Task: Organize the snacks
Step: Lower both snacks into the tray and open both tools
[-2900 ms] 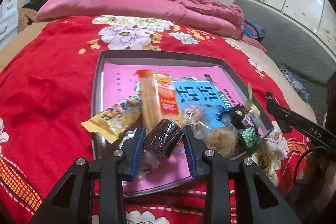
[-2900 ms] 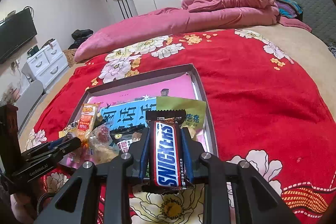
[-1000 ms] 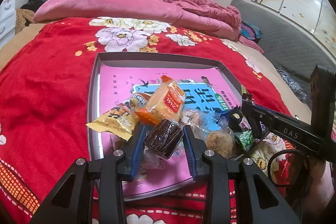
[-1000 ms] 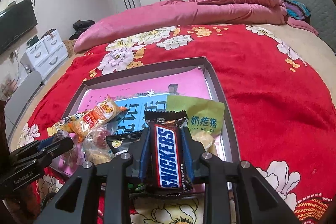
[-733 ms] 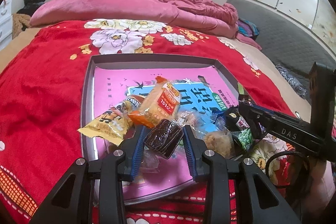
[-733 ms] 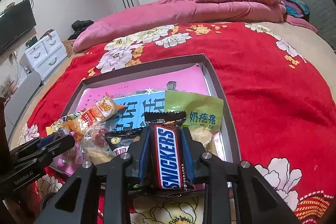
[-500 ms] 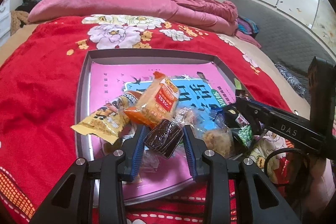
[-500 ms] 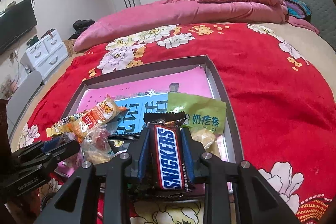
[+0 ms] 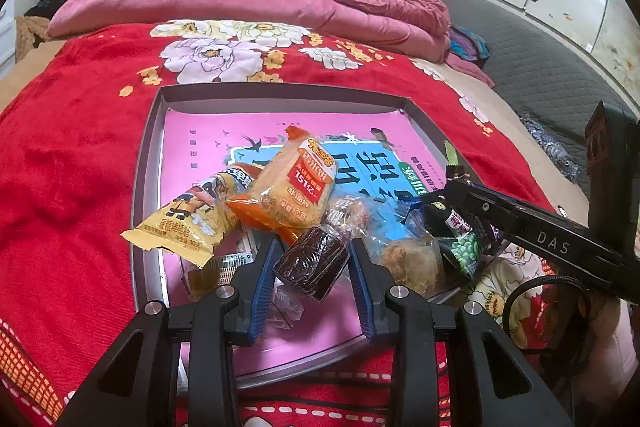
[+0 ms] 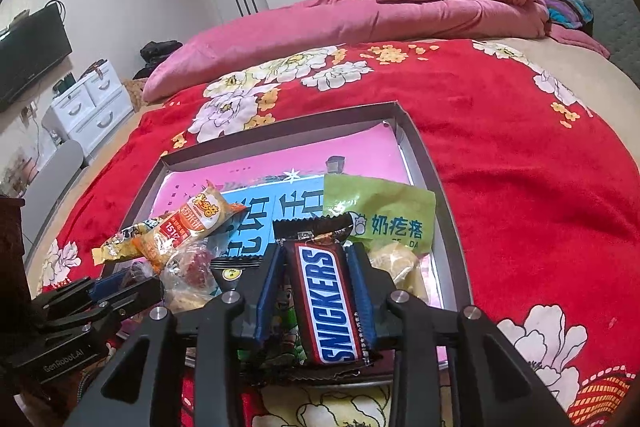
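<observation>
Near the tray's (image 10: 448, 195) front edge, on the bed (image 10: 520, 155), loose snack packets crowd the space. Right gripper (image 10: 316, 287): jaws have just been opening, Snickers bar (image 10: 330, 301) between them, long axis pointing away toward the tray's far edge. Left gripper (image 9: 312, 267): jaws pinch a dark wrapped cake (image 9: 314, 259), tilted, above the tray's front edge.

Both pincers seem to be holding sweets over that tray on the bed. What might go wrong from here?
The right gripper has just been opening with the Snickers bar between its jaws; the bar sits near the tray's front edge and may slide onto the bedspread. The left gripper pinches a dark wrapped candy at a tilt, so it could twist free. The snack pile is loose; new drops may topple it.
</observation>
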